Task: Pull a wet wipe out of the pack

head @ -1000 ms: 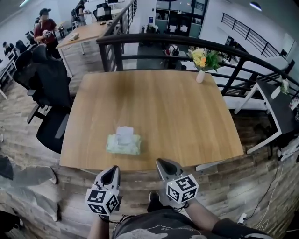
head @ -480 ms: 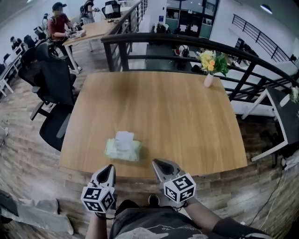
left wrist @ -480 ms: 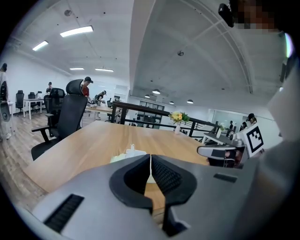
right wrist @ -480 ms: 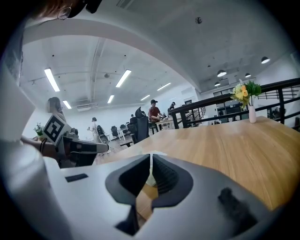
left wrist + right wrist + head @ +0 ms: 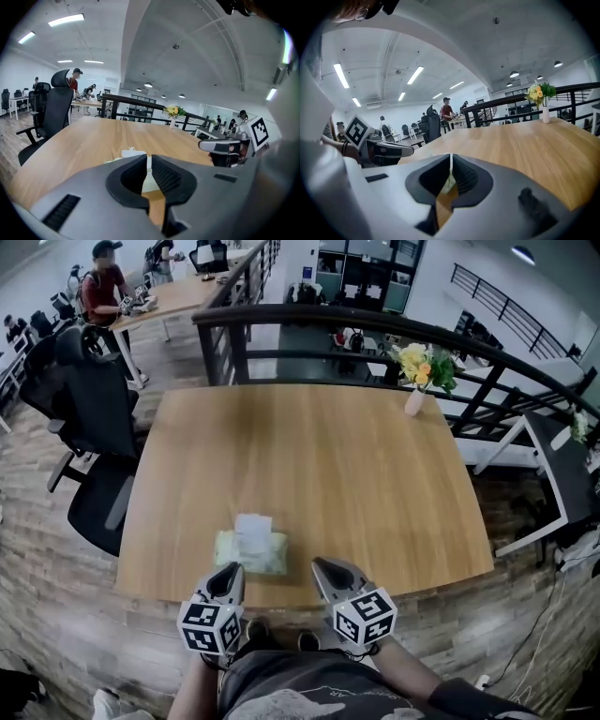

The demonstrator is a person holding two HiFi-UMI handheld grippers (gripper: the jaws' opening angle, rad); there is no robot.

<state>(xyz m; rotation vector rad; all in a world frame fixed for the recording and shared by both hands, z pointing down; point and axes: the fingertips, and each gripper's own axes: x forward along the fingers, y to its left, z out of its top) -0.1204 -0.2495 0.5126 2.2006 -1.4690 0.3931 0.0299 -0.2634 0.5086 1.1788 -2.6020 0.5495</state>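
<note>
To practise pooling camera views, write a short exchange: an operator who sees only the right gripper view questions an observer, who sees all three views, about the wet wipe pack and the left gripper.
Operator: Past the right gripper, whose jaws are together, I only glimpse something pale green. Where is the pack?
Observer: In the head view the wet wipe pack lies close to the near edge of the table, just ahead of the left gripper.
Operator: I see that gripper only from the side. Is it open?
Observer: No. The left gripper view shows its jaws almost together, with nothing between them.
</note>
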